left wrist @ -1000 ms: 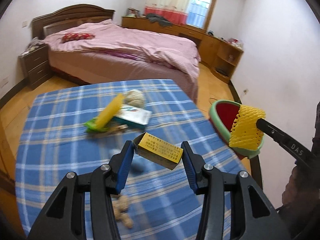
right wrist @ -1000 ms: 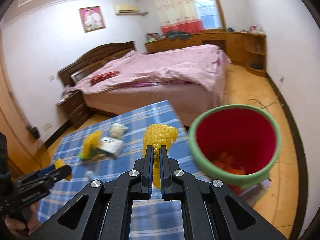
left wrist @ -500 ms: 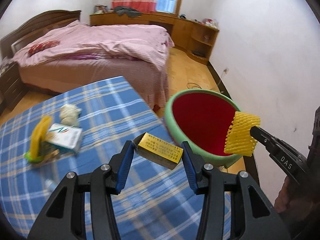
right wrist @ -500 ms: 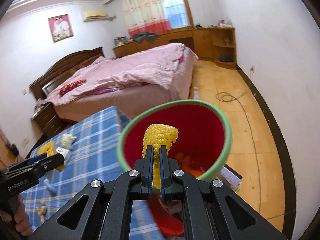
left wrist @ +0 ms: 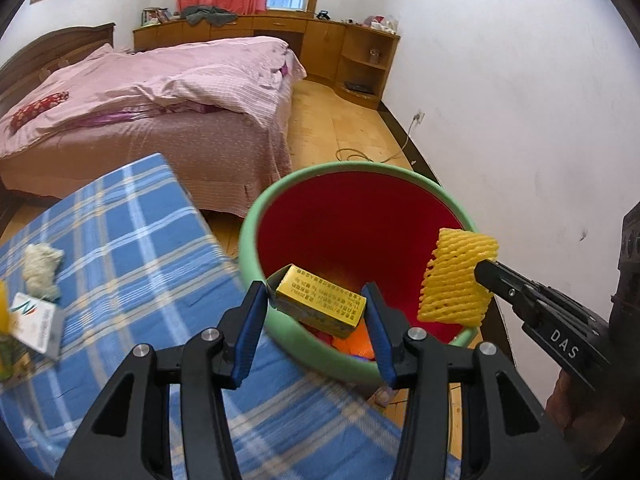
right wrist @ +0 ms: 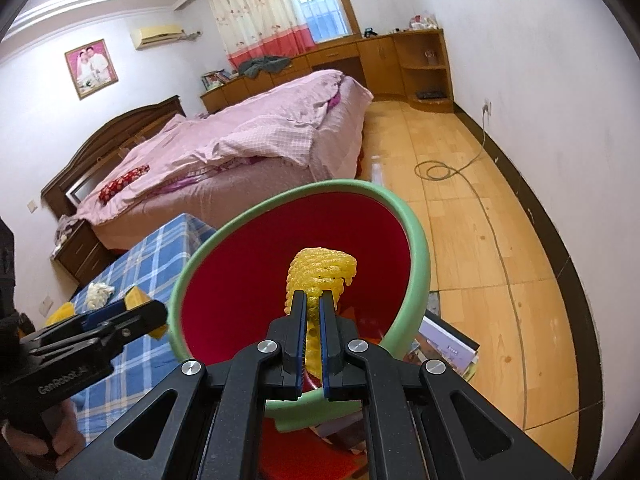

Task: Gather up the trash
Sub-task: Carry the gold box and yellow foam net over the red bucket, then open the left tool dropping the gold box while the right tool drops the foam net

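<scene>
My left gripper (left wrist: 316,300) is shut on a small yellow box (left wrist: 320,302) and holds it over the near rim of the red bin with a green rim (left wrist: 280,200). My right gripper (right wrist: 314,300) is shut on a yellow foam net (right wrist: 322,270) and holds it above the bin's opening (right wrist: 420,248). In the left wrist view the net (left wrist: 456,280) hangs over the bin's right side. Orange trash (left wrist: 352,342) lies inside the bin.
The blue plaid table (left wrist: 120,240) holds a crumpled tissue (left wrist: 40,264) and a white carton (left wrist: 38,320) at the left. A pink bed (left wrist: 160,92) stands behind. A cable (right wrist: 472,184) lies on the wooden floor, and books (right wrist: 448,344) sit beside the bin.
Both grippers have moved right from over the table to the bin, each keeping its grip. The bin now fills the middle of both views.
</scene>
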`<state>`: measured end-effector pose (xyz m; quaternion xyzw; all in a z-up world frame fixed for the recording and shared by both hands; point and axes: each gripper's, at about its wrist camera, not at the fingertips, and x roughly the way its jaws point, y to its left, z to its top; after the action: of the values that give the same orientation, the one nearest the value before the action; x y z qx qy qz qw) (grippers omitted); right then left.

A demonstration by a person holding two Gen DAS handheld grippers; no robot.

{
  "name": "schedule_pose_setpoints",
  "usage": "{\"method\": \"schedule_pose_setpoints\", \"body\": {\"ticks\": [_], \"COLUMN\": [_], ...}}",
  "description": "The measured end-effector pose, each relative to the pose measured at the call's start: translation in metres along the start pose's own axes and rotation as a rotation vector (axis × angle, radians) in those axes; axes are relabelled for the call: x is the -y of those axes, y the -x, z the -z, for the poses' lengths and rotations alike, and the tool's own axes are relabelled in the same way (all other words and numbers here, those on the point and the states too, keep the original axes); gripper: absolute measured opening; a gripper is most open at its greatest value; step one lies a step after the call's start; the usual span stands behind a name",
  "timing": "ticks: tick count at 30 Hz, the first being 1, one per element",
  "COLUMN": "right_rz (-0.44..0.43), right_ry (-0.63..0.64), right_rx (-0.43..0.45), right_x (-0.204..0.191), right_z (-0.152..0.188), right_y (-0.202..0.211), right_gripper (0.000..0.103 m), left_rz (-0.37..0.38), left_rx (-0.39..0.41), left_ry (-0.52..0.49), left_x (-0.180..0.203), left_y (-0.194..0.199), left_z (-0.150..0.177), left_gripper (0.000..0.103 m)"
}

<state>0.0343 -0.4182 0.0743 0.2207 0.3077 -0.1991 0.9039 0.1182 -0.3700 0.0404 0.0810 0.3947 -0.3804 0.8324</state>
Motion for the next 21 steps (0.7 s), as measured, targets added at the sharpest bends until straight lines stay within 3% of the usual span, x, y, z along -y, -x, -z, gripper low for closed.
{"method": "schedule_pose_setpoints", "body": {"ticks": [10,14,17,21], "right_rz": [-0.002,-0.01,-0.021,-0.034], "right_ry": [-0.022,-0.024,-0.031,-0.035], "right_rx": [-0.022,-0.031,-0.032,-0.029], "right_x": [0.015,0.014,0.013,0.011], "right_z": [0.003,0.002,0.002,0.002], "right_y": [-0.011,-0.015,-0.015,-0.013], "right_gripper": [0.006,0.009,0.013,0.024], "left_rz": [0.035,0.022,0.017,0.017], "left_rx": [-0.045,-0.053,-0.05,-0.04], "left_ry": [-0.015,-0.016,-0.016,-0.015], "left_x": [0.009,0.01,0.013,0.013], "left_y": [-0.032,-0.035,-0.032,-0.025], "left_z": [0.001,0.001,0.002,0.0], "left_gripper": [0.049,0.056,0.06,0.06]}}
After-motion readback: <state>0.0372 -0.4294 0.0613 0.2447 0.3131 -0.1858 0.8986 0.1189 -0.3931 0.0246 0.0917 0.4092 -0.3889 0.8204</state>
